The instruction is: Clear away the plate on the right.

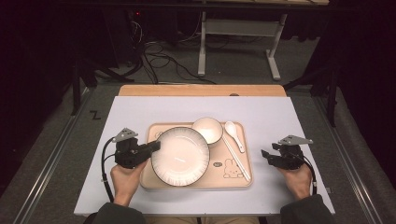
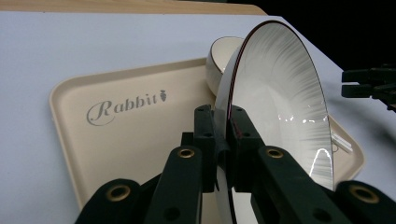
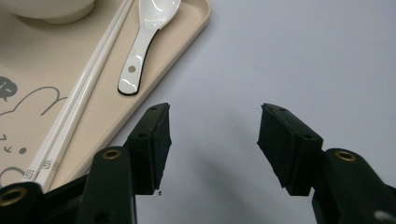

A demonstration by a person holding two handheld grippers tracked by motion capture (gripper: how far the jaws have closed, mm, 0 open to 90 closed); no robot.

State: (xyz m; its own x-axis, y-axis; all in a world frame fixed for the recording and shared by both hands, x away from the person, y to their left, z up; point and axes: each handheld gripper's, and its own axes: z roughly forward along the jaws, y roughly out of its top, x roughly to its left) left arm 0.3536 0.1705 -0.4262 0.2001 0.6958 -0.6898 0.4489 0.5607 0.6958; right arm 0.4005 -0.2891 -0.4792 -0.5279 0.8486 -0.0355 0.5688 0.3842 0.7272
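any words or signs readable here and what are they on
"Rabbit", in grey script with a small carrot after it, on the tray.
A small speech-bubble mark beside the rabbit drawing on the tray: too small to read.
Small square marks on the ends of the chopsticks: too blurred to read.

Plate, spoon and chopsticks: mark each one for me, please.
plate (image 1: 180,156): high view, on the centre of its white face.
spoon (image 3: 140,51): right gripper view, on the middle of its handle.
chopsticks (image 3: 79,100): right gripper view, midway along the pair on the tray.
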